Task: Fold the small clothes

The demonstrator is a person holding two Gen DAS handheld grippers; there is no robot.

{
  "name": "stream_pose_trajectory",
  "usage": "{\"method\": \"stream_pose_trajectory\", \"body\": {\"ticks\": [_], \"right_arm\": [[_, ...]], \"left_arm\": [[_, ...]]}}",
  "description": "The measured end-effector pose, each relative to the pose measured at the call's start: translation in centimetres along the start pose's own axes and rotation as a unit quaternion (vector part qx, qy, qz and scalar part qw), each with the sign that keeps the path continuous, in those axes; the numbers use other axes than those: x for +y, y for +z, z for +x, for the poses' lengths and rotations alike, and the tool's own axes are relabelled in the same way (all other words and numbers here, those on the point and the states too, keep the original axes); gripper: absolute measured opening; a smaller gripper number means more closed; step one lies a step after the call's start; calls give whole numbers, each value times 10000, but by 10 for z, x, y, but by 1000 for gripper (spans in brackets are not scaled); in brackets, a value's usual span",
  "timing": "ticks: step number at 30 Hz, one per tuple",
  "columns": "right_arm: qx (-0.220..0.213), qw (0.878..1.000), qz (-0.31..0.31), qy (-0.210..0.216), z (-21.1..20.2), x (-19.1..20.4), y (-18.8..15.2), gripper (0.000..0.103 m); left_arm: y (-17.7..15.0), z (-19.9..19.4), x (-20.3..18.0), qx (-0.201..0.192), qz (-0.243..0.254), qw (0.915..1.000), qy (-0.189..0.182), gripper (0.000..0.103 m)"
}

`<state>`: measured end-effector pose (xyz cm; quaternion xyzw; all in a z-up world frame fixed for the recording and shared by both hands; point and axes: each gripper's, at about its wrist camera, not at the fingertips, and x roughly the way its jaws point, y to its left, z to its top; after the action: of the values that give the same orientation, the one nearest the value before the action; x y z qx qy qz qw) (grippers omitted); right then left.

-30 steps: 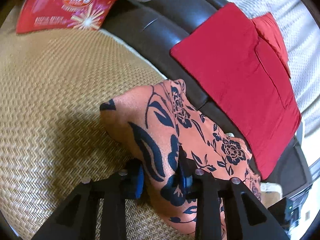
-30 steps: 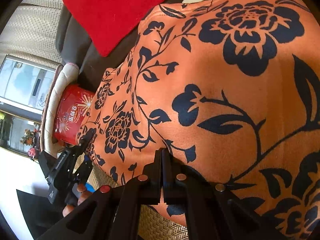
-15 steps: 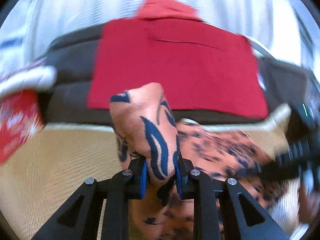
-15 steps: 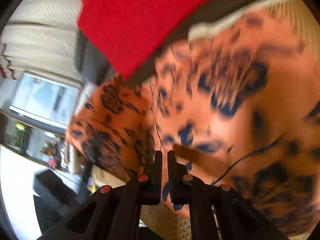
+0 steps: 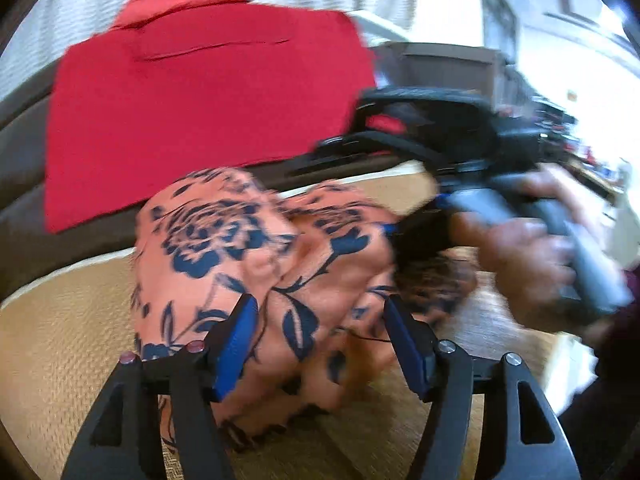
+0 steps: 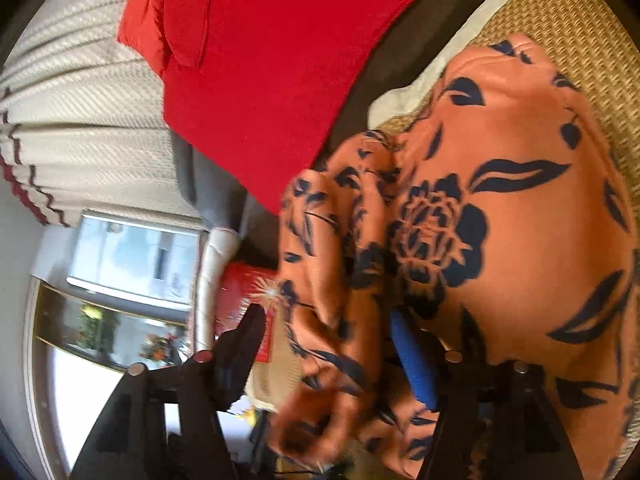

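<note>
The left claw (image 5: 320, 340) is seen with its fingers spread wide apart, nothing clamped between them. The orange garment (image 5: 256, 264), printed with dark blue flowers, is bunched in a loose heap on the woven mat (image 5: 60, 344), and part of it is bulged up between the blue pads (image 5: 236, 344) of the left claw; whether the pads are touched by the cloth cannot be told.

The right claw (image 6: 328, 356) is likewise seen parted, and the garment (image 6: 500, 220) is draped between and over its fingers without being pinched. In the left wrist view the right claw (image 5: 404, 208) is blurred at the garment's far edge, gripped by the person's right hand (image 5: 524, 248).

A folded red cloth (image 5: 200, 112) is laid flat beyond the garment on a dark brown surface (image 5: 20, 220), just past the mat's pale border. In the right wrist view a red packet (image 6: 240, 292) is partly hidden behind the garment, and a pale ribbed cloth (image 6: 80, 92) is spread beyond the red cloth (image 6: 272, 60).
</note>
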<state>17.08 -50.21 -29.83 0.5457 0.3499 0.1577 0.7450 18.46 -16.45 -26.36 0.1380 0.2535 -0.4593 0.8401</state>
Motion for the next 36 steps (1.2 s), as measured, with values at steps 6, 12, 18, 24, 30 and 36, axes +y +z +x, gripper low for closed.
{"method": "stream_pose_trajectory", "body": {"ticks": [6, 12, 18, 24, 30, 36], "right_arm": [[46, 9996, -135, -248, 23, 14, -2, 70], [-8, 9986, -391, -342, 49, 31, 1, 70], [15, 9946, -698, -772, 74, 39, -4, 42], [-276, 9859, -1193, -1143, 77, 66, -15, 15], [-1302, 9654, -2013, -1023, 20, 118, -39, 15], [-1333, 9687, -1286, -1651, -14, 63, -32, 14]], "left_arm": [[3, -39, 29, -425, -30, 9990, 110, 66], [-7, -41, 101, -149, -1336, 9897, 502, 66], [-36, -4, 122, 705, -1996, 9765, 402, 66], [-35, 2, 123, 636, -2235, 9725, 172, 66], [-11, -6, 97, 102, -2119, 9772, -126, 66], [-10, 34, 72, 633, -2022, 9769, -265, 67]]}}
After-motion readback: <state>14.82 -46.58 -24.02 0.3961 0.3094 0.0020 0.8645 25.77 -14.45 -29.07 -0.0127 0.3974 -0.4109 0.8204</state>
